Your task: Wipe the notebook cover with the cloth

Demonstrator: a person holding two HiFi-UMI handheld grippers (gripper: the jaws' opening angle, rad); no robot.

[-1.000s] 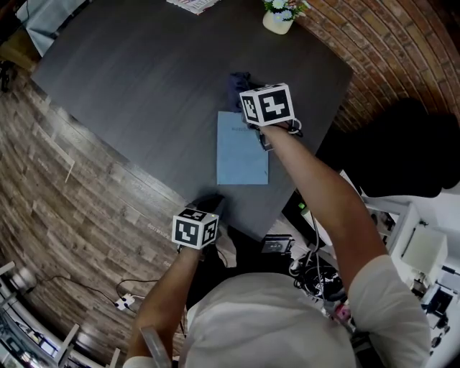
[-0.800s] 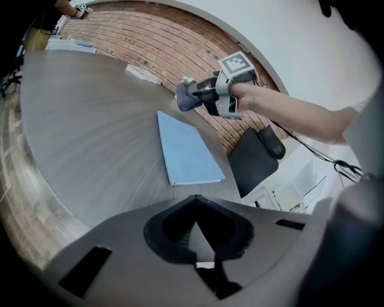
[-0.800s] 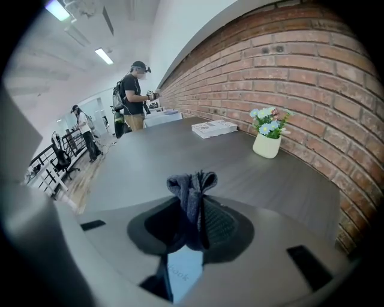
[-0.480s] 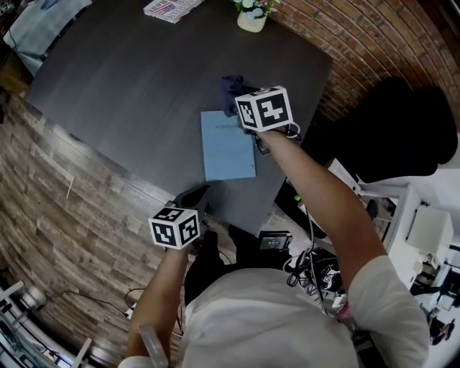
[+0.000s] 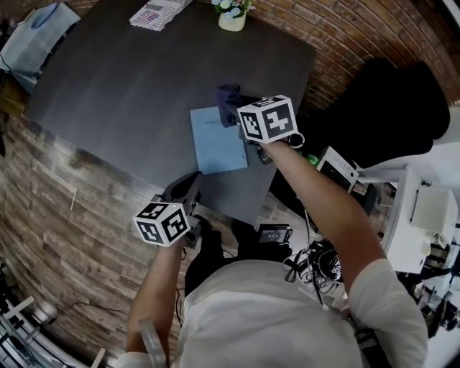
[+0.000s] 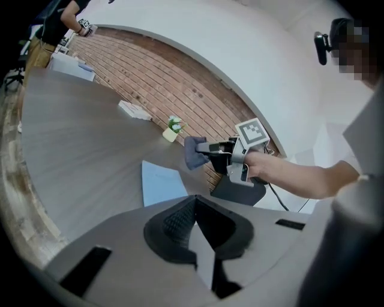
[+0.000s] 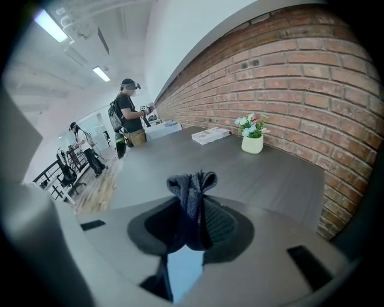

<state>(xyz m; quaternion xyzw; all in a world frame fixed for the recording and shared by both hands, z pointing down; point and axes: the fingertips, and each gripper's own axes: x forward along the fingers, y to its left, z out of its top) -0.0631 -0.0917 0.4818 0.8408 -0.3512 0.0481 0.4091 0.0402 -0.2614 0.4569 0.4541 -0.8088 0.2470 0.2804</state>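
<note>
Dark grey wood makes up the big table (image 5: 129, 86), and a red brick wall (image 5: 345, 36) runs along its far side. On the table, near the edge closest to the person, a light blue notebook (image 5: 218, 140) lies flat and shut. It shows in the left gripper view too (image 6: 161, 183), with bare table all round it.

A dark blue cloth (image 5: 228, 95) is at the far end of the notebook. The right gripper (image 5: 241, 108) has hold of it. In the right gripper view the two jaws are pressed onto the cloth (image 7: 191, 192), and its bunched top sticks up past the tips of the right gripper (image 7: 192, 210). A bit of the blue cover shows low down between the jaws. From the left gripper view the cloth (image 6: 193, 153) looks to be up off the table, just past the far edge of the notebook.

The left gripper (image 5: 188, 185) is over the near edge of the table, close to the notebook but not touching it. Its jaws are pressed together at the tips with nothing in them (image 6: 195, 222).

Further off, a small white pot of flowers (image 5: 231, 16) stands by the brick wall, with a flat booklet (image 5: 159, 12) beside it. A wooden floor (image 5: 57, 187) lies on the left of the table. A black chair (image 5: 388, 108) is on the right. Two people (image 7: 129, 117) stand far back in the room.
</note>
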